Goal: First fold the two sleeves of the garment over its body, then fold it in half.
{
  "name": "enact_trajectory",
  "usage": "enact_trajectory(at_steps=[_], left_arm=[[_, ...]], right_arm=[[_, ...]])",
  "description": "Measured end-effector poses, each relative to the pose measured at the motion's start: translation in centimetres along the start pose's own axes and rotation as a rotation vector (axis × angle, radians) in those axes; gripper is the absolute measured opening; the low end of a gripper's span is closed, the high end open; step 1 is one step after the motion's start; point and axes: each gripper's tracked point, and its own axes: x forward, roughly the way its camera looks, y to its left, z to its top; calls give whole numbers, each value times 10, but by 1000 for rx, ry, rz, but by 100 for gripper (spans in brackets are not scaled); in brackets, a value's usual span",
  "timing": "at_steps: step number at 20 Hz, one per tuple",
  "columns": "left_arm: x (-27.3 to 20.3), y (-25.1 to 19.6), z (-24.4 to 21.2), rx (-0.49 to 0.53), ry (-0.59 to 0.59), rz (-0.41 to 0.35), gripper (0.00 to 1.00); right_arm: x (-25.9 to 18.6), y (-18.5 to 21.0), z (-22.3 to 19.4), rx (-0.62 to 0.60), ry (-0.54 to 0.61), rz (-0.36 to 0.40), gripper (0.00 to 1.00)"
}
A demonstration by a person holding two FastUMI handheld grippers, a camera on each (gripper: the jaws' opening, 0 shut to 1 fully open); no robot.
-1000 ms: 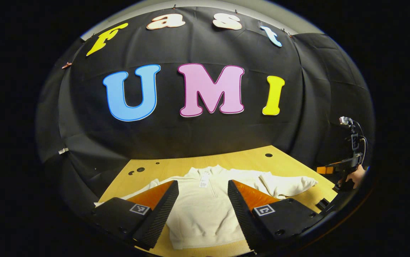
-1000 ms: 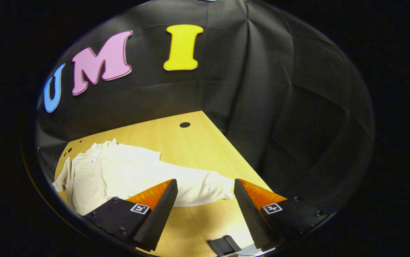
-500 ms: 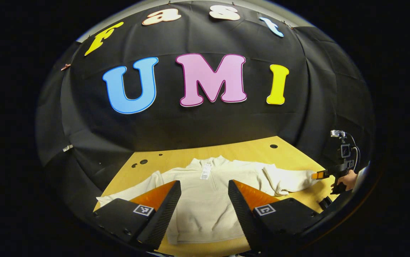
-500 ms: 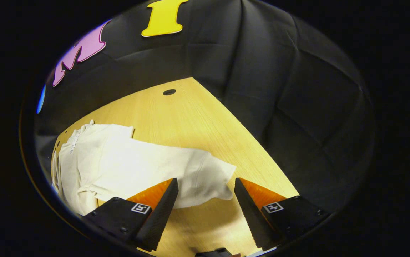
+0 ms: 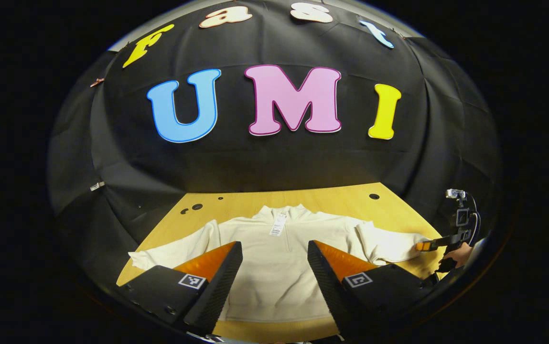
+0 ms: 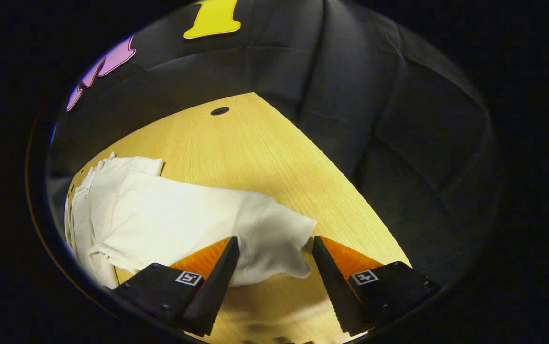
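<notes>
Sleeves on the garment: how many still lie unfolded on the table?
2. The left sleeve stretches out over the table; the right sleeve lies between the open right gripper fingers.

No readable text appears. A white tag [image 5: 278, 228] hangs at the collar of the garment [image 5: 279, 267], its print too small to read. Each gripper finger carries a square black-and-white marker [image 5: 356, 280], a pattern rather than words.

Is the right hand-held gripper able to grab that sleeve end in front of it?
Probably yes. The right hand-held gripper is open, and the sleeve cuff lies between its fingers on the bare table, with nothing in the way.
</notes>
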Motion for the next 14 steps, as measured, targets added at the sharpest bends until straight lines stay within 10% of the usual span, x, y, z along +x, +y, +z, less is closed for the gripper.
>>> enact_trajectory(at_steps=[2, 3, 4, 5, 14], left_arm=[[-1, 4, -2, -14, 1, 5, 90], [-1, 7, -2, -20, 3, 3, 90], [-1, 8, -4, -23, 6, -2, 90], [-1, 11, -5, -24, 7, -9, 90], [2, 51, -9, -17, -8, -111, 90]], right_arm=[[-1, 6, -1, -9, 1, 16, 93], [-1, 11, -1, -16, -6, 29, 59], [-2, 15, -2, -22, -1, 33, 56], [0, 17, 1, -20, -13, 38, 28], [-61, 10, -4, 58, -40, -12, 16]])
